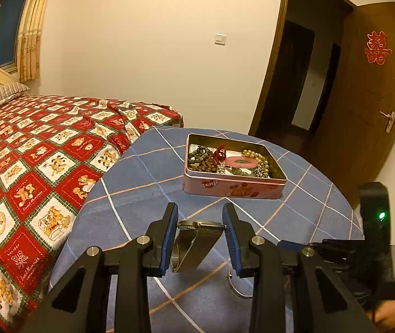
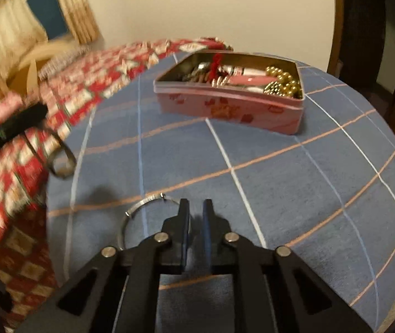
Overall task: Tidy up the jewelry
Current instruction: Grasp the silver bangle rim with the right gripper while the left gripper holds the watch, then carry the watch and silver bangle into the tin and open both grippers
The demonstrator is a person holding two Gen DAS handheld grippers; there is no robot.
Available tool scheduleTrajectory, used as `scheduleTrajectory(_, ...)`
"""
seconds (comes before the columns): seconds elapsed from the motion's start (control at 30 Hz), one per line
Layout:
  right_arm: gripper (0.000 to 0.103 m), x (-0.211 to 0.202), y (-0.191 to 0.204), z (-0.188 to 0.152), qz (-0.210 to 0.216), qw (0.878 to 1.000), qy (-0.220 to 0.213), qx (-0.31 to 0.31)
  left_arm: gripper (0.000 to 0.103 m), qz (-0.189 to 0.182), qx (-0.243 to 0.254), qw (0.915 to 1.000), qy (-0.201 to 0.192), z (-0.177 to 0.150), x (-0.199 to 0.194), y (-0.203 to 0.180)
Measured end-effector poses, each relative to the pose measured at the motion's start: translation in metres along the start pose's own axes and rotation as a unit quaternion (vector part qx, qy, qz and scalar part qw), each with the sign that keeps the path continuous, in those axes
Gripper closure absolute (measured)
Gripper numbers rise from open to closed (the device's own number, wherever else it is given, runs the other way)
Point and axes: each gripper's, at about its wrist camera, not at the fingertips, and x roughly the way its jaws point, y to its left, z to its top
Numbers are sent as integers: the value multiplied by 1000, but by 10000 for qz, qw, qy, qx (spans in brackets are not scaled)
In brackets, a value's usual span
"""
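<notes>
Here, a round table under a blue checked cloth [image 1: 147, 172], its left edge meeting the bed with the red bear-print quilt [image 1: 30, 149], with bare cloth between the near edge and the open pink rectangular tin of beads and bangles [image 1: 233, 188] at the far side. Held above the cloth by its case, the steel watch with mesh strap [image 1: 194, 238], face up and level, strap loop hanging down, pinched crosswise between the left gripper [image 1: 200, 222] pads. Beside the thin silver wire bangle [image 2: 139, 208] lying flat, the right gripper [image 2: 196, 211], jaws almost together, a narrow gap left and nothing between them.
</notes>
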Motion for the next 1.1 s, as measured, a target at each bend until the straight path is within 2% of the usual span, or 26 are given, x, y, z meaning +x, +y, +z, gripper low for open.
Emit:
scheduleTrajectory(0.03,59,-1,-1,1,133,9999,37,57,69,-6,-20,10000,-3,1,0,1)
scheduleTrajectory(0.07,30,-2,2,1,195,9998,77,75,69,-5,-26,10000,-8,1,0,1)
scheduleTrajectory(0.1,22,-2,5,1,196,9998,70,62,69,4,-21,10000,-14,1,0,1)
scheduleTrajectory(0.17,21,-2,17,-3,153,9997,15,-169,69,16,-21,10000,-20,1,-1,2)
scheduleTrajectory(0.3,21,13,40,-8,59,9974,228,-675,69,23,-56,10000,-18,1,-2,3)
scheduleTrajectory(0.37,23,26,50,-14,-153,9946,430,-929,69,32,-56,10000,-14,1,-2,4)
scheduleTrajectory(0.4,24,30,55,-17,-387,9924,385,-1107,69,27,-57,10000,-9,0,-2,4)
scheduleTrajectory(0.43,29,31,58,-18,-430,9912,368,-1196,69,28,-58,10000,-6,0,-2,4)
scheduleTrajectory(0.53,31,35,54,-15,-353,9917,471,-1145,69,10,-58,10000,-16,0,-2,4)
scheduleTrajectory(0.73,32,33,43,-14,-483,9942,438,-855,69,-10,-40,10000,-30,0,-2,3)
scheduleTrajectory(1.1,32,-3,27,22,-839,9946,-317,-513,69,-147,79,9998,-87,6,5,-10)
